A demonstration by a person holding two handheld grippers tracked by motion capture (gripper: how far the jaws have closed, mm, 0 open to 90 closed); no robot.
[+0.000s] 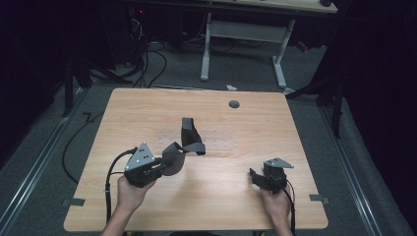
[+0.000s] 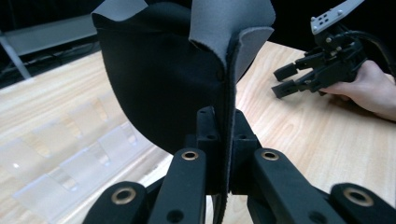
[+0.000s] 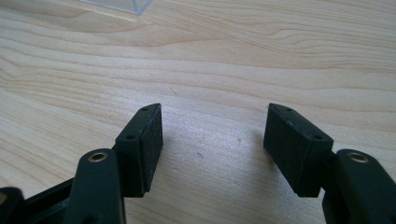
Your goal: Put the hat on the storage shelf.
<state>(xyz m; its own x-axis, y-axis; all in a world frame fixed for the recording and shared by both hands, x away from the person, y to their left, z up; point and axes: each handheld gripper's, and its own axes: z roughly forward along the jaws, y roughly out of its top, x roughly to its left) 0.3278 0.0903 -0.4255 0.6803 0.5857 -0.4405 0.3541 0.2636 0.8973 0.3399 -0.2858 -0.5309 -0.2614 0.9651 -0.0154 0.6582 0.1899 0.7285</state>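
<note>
A soft piece of black fabric with a grey inner face (image 1: 173, 158) hangs just above the wooden table (image 1: 147, 113), left of centre. My left gripper (image 1: 162, 165) is shut on its edge. In the left gripper view the fabric (image 2: 159, 79) rises from between the closed jaws of my left gripper (image 2: 227, 135). A darker upright part with a strap (image 1: 189, 135) stands just behind it; whether the two are joined I cannot tell. My right gripper (image 1: 253, 175) rests low at the front right. It stands open over bare wood (image 3: 212, 140) and holds nothing.
A clear plastic tray (image 1: 219, 145) lies flat at mid-table, and its ridged sections (image 2: 70, 163) show beside the fabric. A round cable hole (image 1: 234, 104) sits near the far edge. Behind the table stand a white-legged desk (image 1: 243, 34) and floor cables (image 1: 147, 64).
</note>
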